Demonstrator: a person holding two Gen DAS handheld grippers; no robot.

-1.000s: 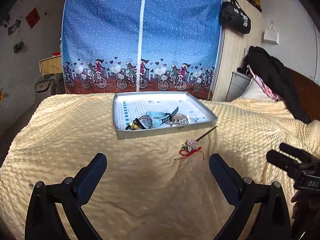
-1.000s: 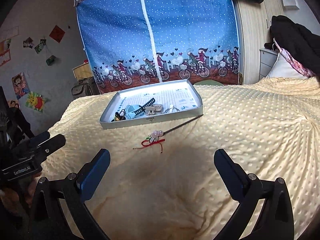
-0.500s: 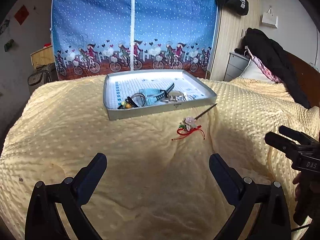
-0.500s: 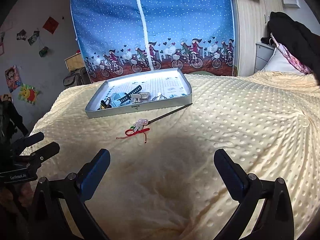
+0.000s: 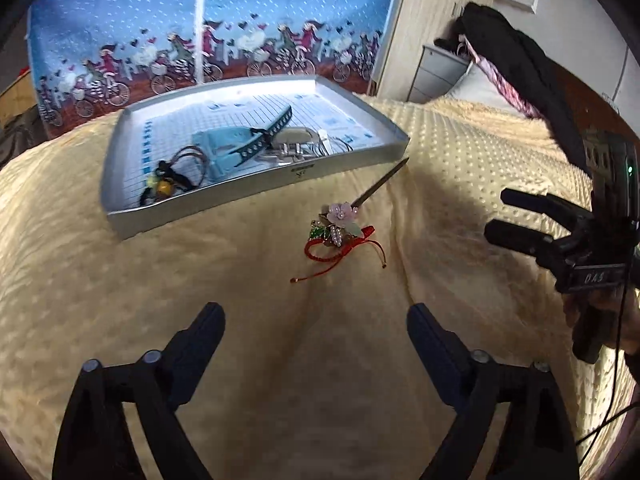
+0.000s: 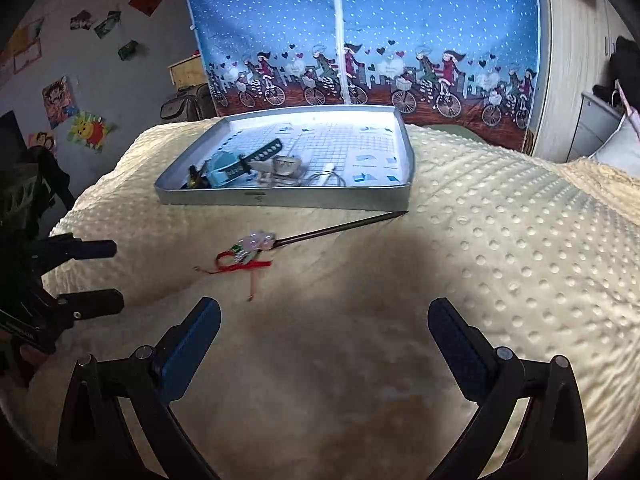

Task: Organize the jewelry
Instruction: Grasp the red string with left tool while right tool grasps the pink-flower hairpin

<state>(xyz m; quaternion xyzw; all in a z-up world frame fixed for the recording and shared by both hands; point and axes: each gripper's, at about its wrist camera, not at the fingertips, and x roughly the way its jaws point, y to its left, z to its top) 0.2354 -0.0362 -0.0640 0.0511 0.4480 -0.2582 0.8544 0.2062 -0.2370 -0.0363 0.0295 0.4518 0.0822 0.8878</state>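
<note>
Both claws hang released over the bed (image 6: 500,240), nothing gripped: left claw (image 5: 314,322), right claw (image 6: 324,316). The flower hairpin (image 5: 348,216) lies on the blanket with a red cord bracelet (image 5: 340,246), just outside the tray (image 5: 248,196), at its five o'clock corner.
</note>
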